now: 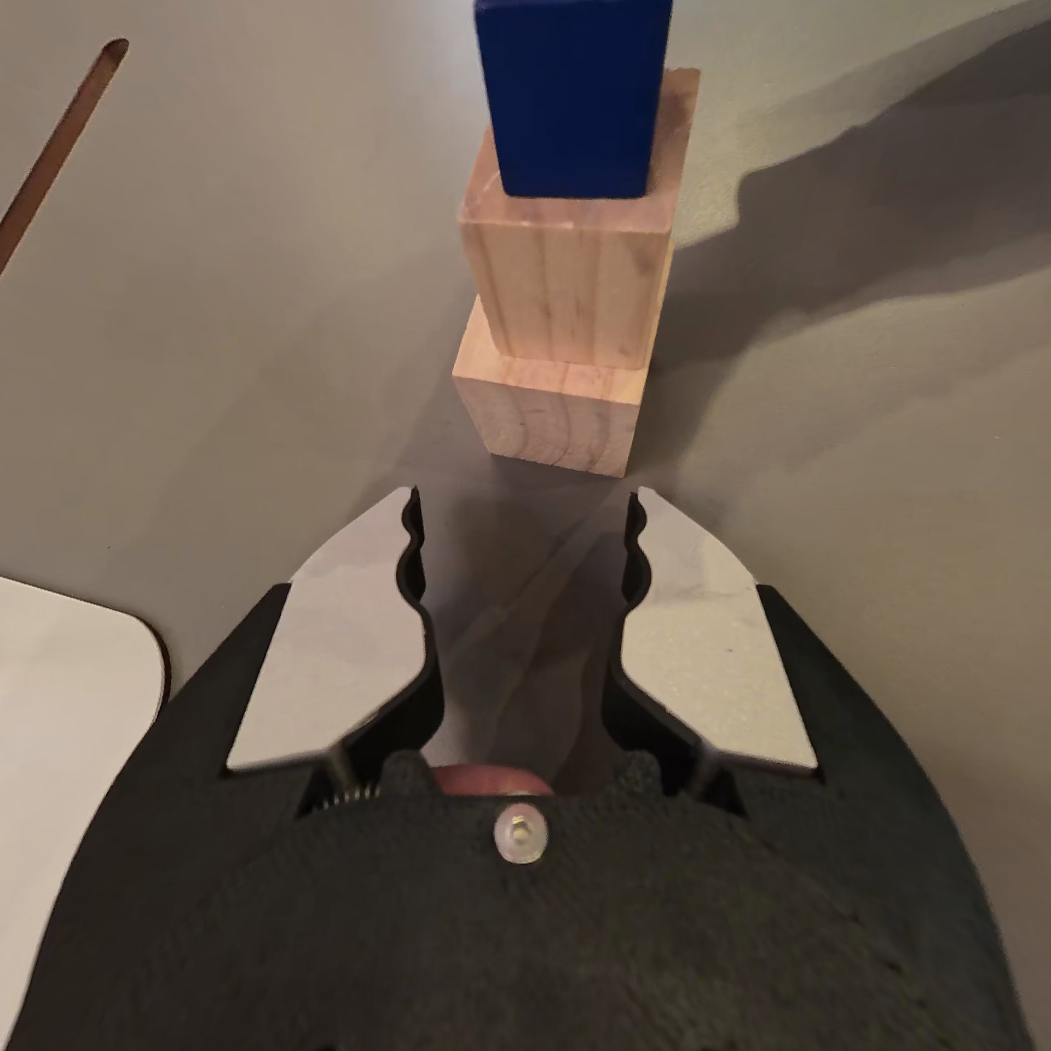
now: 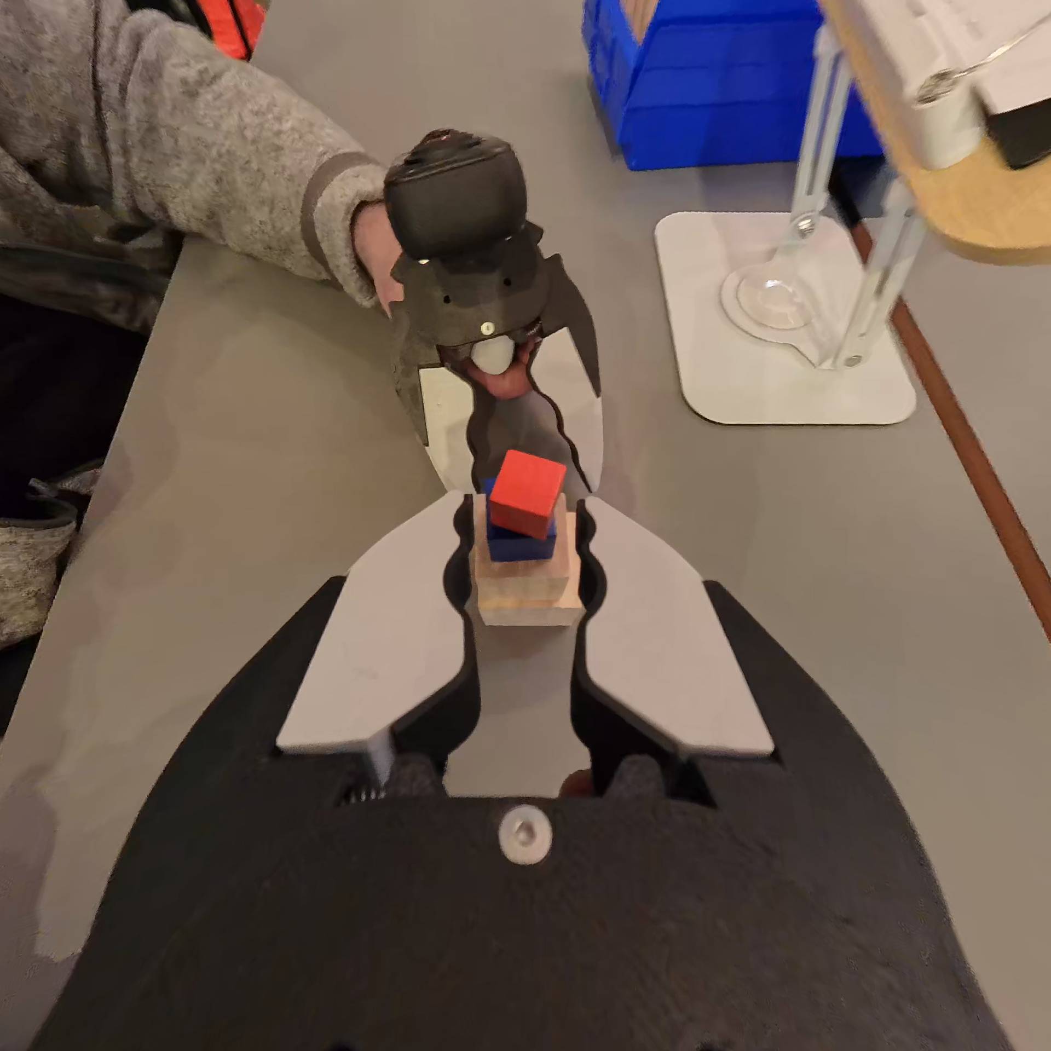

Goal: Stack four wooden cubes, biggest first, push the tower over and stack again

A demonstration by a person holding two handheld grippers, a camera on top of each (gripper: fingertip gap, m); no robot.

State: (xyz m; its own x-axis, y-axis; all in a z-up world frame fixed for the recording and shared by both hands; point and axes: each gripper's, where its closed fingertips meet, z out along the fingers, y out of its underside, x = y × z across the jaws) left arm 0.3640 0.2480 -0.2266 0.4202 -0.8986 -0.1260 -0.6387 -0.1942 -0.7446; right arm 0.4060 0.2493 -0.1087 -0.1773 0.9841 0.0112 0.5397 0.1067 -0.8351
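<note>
1. Tower's up on the grey counter [image 2: 739,625]: four cubes, biggest at the bottom. From my right wrist cam the stack sits dead centre, just past my fingertips.
2. Order, bottom to top: big plain wooden cube [image 1: 549,418], a slightly smaller plain wooden cube [image 1: 569,284], then the blue cube [image 1: 571,102], then the red cube [image 2: 526,492] on top. The red one sits twisted relative to the blue one and overhangs a bit.
3. Left tongs [image 1: 523,500]: spread wide, holding nothing, tips near the bottom cube at 12 o'clock but not touching it as far as I can see. The red cube is cut off above the left cam's frame.
4. Right tongs [image 2: 522,506]: also wide and empty, looking down at the tower from above. The fingers frame the stack on both sides; can't tell for sure there's no contact, but nothing looks gripped.
5. In the right cam the left tongs come in from 12 o'clock, held by a hand in a grey fleece sleeve [image 2: 199,142].
6. Background: blue plastic bin [image 2: 711,85] at 1 o'clock, and a white stand base [image 2: 711,364] at 2 o'clock with a clear bracket rising from it.
</note>
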